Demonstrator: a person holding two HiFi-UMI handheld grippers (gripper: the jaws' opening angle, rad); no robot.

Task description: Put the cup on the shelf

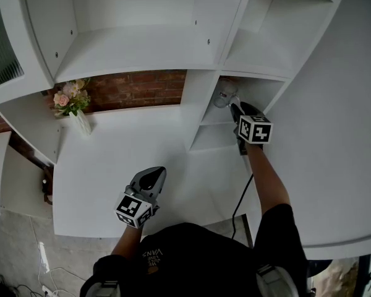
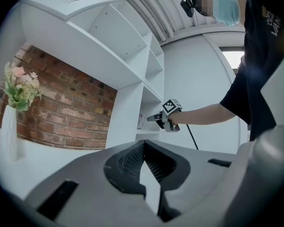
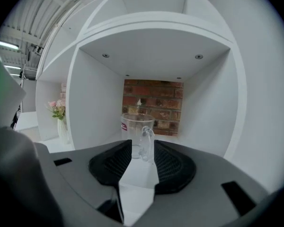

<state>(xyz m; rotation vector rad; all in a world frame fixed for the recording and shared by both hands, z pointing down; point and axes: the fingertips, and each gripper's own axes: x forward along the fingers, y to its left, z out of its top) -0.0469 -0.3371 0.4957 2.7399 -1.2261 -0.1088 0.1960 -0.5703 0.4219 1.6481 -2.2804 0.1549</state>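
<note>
Glass mug [image 3: 135, 129], red label unreadable, upright on shelf [image 3: 188, 140], 12 o'clock of released right gripper [image 3: 143, 144]; left gripper [image 2: 144, 145] clenched, empty.

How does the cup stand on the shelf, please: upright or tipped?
Upright: the cup stands on its base on the shelf, rim up.

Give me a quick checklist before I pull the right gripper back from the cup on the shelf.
1. Cup upright on the shelf: ok.
2. Right gripper jaws apart, the cup's handle between them, not pinched: ok.
3. Cup base well back from the shelf edge: cannot tell, the jaws hide it.
4. Left gripper shut, empty, away from the shelf: ok.
5. Flower vase out of the way: ok.
</note>
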